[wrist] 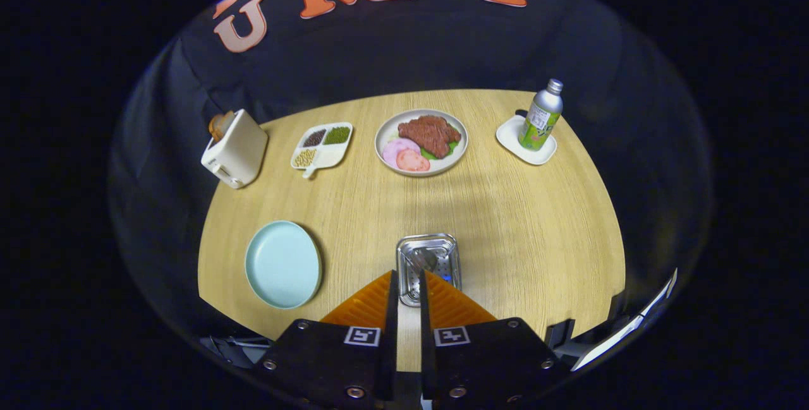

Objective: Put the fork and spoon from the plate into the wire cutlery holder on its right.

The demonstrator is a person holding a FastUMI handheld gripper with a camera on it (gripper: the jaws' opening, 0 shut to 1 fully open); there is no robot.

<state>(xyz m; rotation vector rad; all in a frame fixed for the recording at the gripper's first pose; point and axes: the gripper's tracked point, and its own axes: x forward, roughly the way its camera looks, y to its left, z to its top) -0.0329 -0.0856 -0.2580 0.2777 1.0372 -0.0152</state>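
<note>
Nearest to us, the gripper [405, 287] points forward and down over the worktop [518, 220], its two orange fingers [370, 302] drawn close with a thin slit between them; whether they pinch something we cannot tell. Just ahead of the fingertips, partly overlapped by them, sits the metal cutlery holder [428, 258], a small perforated steel box, with a spoon-like utensil [422, 259] lying inside; whether the fork is in there too we cannot tell. Left of the fingers, a little apart from the holder, lies the light blue plate [282, 264], bare on top. Nothing stands between the fingers and the holder. Farther out, a round dish [390, 127] carries meat, ham slices and green leaves, straight beyond the holder. Left of it is a white divided tray [321, 145] with beans in three compartments, then a cream toaster [234, 149] at the far left edge with bread poking out. Far right, a green bottle [540, 116] stands upright on a white square coaster [526, 140].
</note>
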